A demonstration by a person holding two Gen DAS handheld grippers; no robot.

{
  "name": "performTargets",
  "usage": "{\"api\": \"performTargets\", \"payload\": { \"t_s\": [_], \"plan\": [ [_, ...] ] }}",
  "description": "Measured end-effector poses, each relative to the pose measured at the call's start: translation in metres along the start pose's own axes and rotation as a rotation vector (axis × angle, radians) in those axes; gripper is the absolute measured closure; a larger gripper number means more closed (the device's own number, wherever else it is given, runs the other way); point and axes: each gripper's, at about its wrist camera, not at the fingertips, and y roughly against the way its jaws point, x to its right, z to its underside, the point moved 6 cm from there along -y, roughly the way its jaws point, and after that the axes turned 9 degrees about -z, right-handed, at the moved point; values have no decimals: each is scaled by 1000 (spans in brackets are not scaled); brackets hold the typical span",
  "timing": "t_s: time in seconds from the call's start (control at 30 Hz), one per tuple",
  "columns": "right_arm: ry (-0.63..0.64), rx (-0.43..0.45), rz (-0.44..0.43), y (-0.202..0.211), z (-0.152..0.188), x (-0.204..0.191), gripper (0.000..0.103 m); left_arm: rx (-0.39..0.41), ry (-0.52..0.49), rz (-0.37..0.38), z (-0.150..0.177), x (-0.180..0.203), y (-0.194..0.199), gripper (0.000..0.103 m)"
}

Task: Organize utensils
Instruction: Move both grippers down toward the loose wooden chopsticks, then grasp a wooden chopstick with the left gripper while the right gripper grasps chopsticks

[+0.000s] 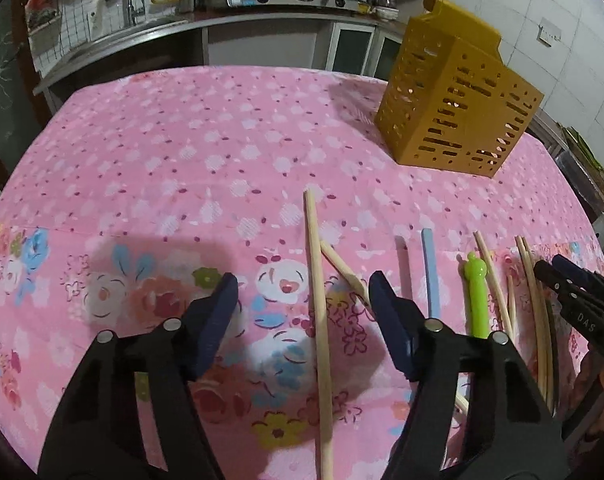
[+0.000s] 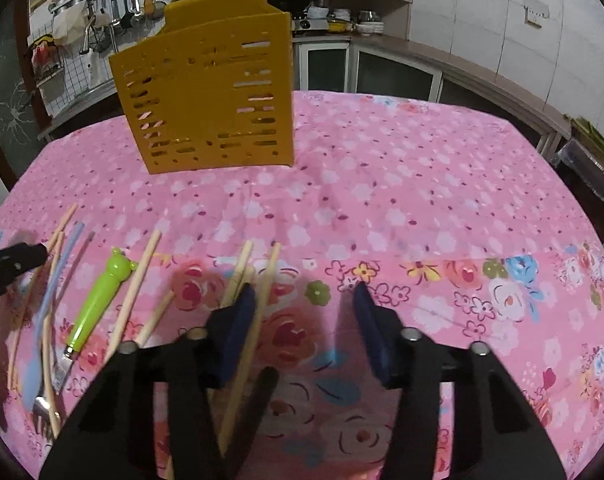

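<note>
Left gripper [image 1: 303,280]: my jaws stand apart, low over the pink cloth, pressing on nothing; one wooden chopstick [image 1: 317,312] lies lengthwise in the gap.

Right gripper [image 2: 304,294]: my jaws stand apart on nothing; a pair of chopsticks [image 2: 262,300] lies just outside my left finger [image 2: 238,320].

Loose utensils: more chopsticks, a green-handled fork [image 2: 98,300] and a blue-handled piece [image 1: 431,272] lie between my two tools.

Yellow slotted holder [image 2: 210,92]: upright on the table [image 2: 402,200], at 11 o'clock from my right tool, 1 o'clock from my left.
</note>
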Motion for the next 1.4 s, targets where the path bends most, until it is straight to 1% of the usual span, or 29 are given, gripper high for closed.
{"api": "performTargets", "payload": {
  "t_s": [0.03,0.07,0.1,0.13,0.2,0.27,0.53,0.6,0.63,0.83,0.9,0.97,1.03,1.27,1.4],
  "plan": [
    [-8,-7,-10,-1,0,0,60,-1,6,2,-1,-1,-1,38],
    [-12,-15,-19,-2,-1,-1,63,0,7,3,-3,-1,-2,41],
    [-17,-20,-27,-4,-2,-2,65,0,6,5,-6,-1,-3,46],
    [-21,-25,-29,-5,-3,-2,67,-1,4,8,-7,0,-3,48],
    [-26,-38,-30,-10,-6,-3,70,-11,-1,10,-11,0,-7,59],
    [-28,-51,-29,-14,-7,-4,73,-20,-3,14,-14,0,-11,64],
    [-46,-93,16,-24,-14,-9,80,-47,2,6,-26,1,-27,72],
    [-39,-106,20,-26,-17,-10,84,-64,6,7,-30,2,-31,78],
    [-36,-115,19,-27,-19,-12,86,-73,5,4,-31,2,-33,78],
    [-56,-149,15,-35,-27,-12,89,-108,-12,-19,-38,6,-40,79],
    [-61,-161,11,-37,-29,-12,95,-111,-7,-29,-40,5,-41,84],
    [-60,-168,14,-39,-30,-14,95,-111,-5,-37,-40,4,-41,89],
    [-55,-163,13,-39,-31,-14,96,-110,-2,-41,-40,2,-41,98],
    [-93,-143,-27,-35,-34,-5,96,-100,30,-12,-40,1,-37,98],
    [-112,-108,-52,-24,-35,-1,96,-67,34,-6,-41,4,-25,99]
  ]
}}
